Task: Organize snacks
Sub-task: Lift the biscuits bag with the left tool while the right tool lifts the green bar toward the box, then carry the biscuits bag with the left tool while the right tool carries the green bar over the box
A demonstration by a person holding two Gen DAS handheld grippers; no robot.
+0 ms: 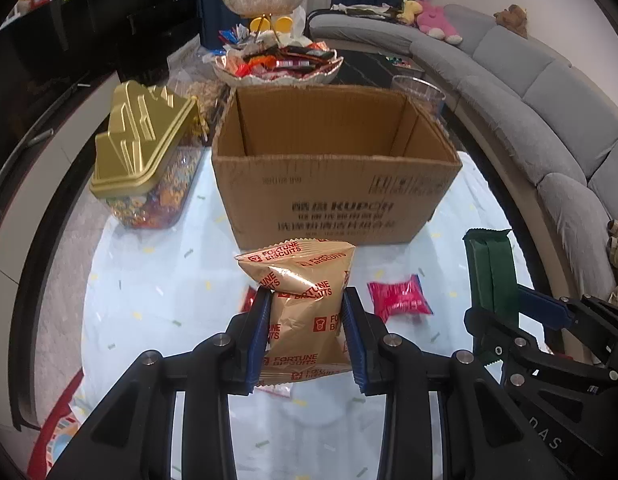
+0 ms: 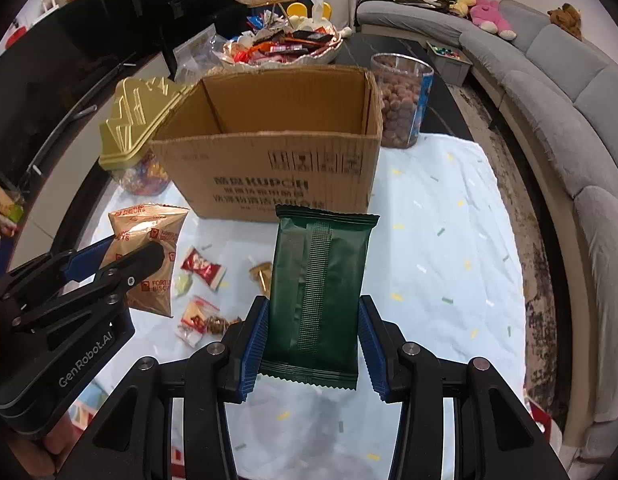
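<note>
- Two grippers are each carrying one snack, lifted clear of the desk, which I judge is so that each pack can travel over the carton's near wall.
- At the lower centre of the left wrist view, the left gripper (image 1: 305,320) is clamping a gold biscuit packet (image 1: 305,300) by its sides; the ribbed blue pads are denting the thin, crinkly foil, and the puffy pillow shape is creasing where it is being squeezed.
- At the lower centre of the right wrist view, the right gripper (image 2: 313,332) is pinching a dark green wrapper (image 2: 319,292) by its long edges, standing it upright; this pack is looking flat, stiff and matte, with a ribbed back seam and saw-toothed ends.
- Just beyond, loose sweets are lying on the pale, confetti-printed cloth of the desk (image 2: 449,240): a glossy red pouch (image 1: 399,298) right of centre in the left view, and small red-and-white sachets (image 2: 203,268) at lower left in the right view, probably waiting their turn.
- Mid-frame, the cardboard box (image 1: 333,168) is standing open-topped with rough, fibrous rims, looking like the destination; its floor is hidden.
- Left of it, a clear jar with a moulded gold lid (image 1: 143,136) is showing colourful sweets.
- Farthest, scalloped tiered dishes (image 1: 277,66) are brimming with wrappers.
</note>
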